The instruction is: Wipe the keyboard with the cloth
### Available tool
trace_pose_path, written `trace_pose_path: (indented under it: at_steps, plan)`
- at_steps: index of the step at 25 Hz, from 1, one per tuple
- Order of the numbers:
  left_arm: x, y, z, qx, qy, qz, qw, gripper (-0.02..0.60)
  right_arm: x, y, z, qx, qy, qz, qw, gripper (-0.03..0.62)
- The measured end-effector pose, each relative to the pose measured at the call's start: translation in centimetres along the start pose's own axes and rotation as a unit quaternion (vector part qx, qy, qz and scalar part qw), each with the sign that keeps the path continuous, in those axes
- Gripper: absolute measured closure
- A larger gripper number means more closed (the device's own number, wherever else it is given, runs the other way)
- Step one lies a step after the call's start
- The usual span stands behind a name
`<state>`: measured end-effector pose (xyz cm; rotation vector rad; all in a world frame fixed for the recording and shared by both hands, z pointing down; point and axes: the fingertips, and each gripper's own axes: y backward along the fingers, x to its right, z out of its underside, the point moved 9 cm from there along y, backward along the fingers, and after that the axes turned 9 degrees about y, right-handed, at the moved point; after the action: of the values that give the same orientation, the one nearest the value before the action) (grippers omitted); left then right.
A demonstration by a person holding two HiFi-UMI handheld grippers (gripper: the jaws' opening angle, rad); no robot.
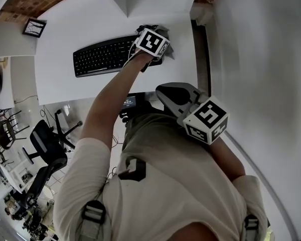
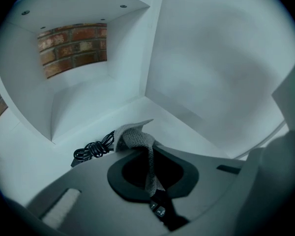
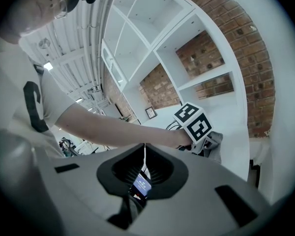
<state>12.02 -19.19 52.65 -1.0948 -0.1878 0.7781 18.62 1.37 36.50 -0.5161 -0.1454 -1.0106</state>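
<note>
From the head view I see the left gripper [image 1: 151, 46] stretched out over the right end of the black keyboard [image 1: 103, 56] on the white desk [image 1: 65, 84]. Its marker cube [image 1: 152, 40] covers most of what sits below it. The left gripper view fills that in: the jaws are pinched together on a strip of grey knitted cloth [image 2: 149, 163], which bunches up past the tips. A few keys show dimly in the dark gap beneath. That view also shows a coiled cable [image 2: 92, 149] lying on the desk just beside the cloth, and a brick wall [image 2: 73, 47] behind a shelf niche. The right gripper [image 1: 166, 91] hangs back near my torso, well apart from the keyboard. Its own view shows the jaws meeting with nothing between them, and a small lit screen [image 3: 141, 185] glows through the opening below. I cannot make out whether the cloth touches the keys.
</note>
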Motion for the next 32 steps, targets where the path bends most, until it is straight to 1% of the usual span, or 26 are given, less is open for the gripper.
trace_pose_path:
  at_steps: [5, 9, 16, 19, 21, 23, 25, 27, 30, 32]
  plan:
    - [-0.5, 2.2, 0.1, 0.029, -0.005, -0.002, 0.9996, 0.572, -0.5, -0.1, 0.2, 0.003, 0.003, -0.002, 1.000, 0.588]
    - [-1.7, 4.3, 0.7, 0.047, 0.012, -0.011, 0.9988, 0.572, -0.6, 0.0, 0.1, 0.006, 0.007, -0.007, 1.000, 0.588]
    - [-4.0, 7.2, 4.7, 0.038, 0.037, -0.049, 0.9974, 0.572, -1.0, 0.0, -0.1, 0.013, 0.018, -0.027, 0.999, 0.588]
    - [-4.5, 8.5, 6.6, 0.036, 0.057, -0.062, 0.9958, 0.572, -1.1, -0.1, -0.1, 0.013, 0.018, -0.038, 0.999, 0.588]
    - [-4.1, 10.0, 7.8, 0.042, 0.066, -0.066, 0.9947, 0.572, -1.2, -0.3, -0.1, 0.013, 0.018, -0.051, 0.998, 0.588]
    - [-3.3, 12.2, 8.9, 0.061, 0.076, -0.068, 0.9929, 0.572, -1.3, -0.8, -0.2, 0.012, 0.015, -0.071, 0.997, 0.588]
    - [-2.5, 14.9, 9.8, 0.093, 0.098, -0.063, 0.9889, 0.572, -1.5, -1.5, -0.2, 0.009, 0.008, -0.091, 0.996, 0.588]
    - [-1.8, 18.0, 10.5, 0.135, 0.125, -0.050, 0.9817, 0.572, -1.8, -2.4, -0.3, 0.007, 0.001, -0.109, 0.994, 0.588]
    - [-0.9, 22.4, 11.8, 0.201, 0.159, -0.032, 0.9662, 0.572, -2.7, -3.8, -0.6, 0.004, 0.004, -0.132, 0.991, 0.588]
    - [-0.4, 24.9, 13.0, 0.238, 0.176, -0.023, 0.9548, 0.572, -3.4, -4.4, -1.0, 0.004, 0.012, -0.136, 0.991, 0.588]
